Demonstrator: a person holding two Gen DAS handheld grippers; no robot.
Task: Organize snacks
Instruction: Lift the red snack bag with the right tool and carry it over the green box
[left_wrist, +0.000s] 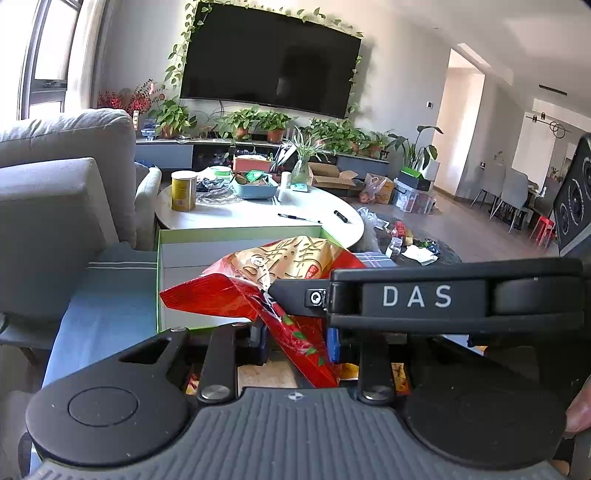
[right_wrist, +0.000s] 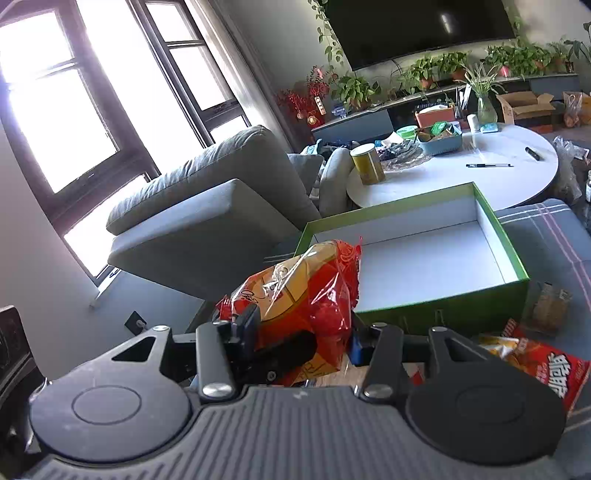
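Both grippers, left (left_wrist: 295, 328) and right (right_wrist: 301, 341), clenched the red snack bag (right_wrist: 306, 295), carrying it; next, lowering into the green box (right_wrist: 513, 273) just beyond.

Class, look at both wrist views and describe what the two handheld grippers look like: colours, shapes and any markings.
Both grippers are matte black with a grey ribbed base plate, flanked by two round black discs with a circular groove, and silver-capped pivot bolts on the linkage bars. The left gripper and right gripper show blue finger parts. In the left view, the other gripper's side crosses the frame, lettered "DAS" in white.
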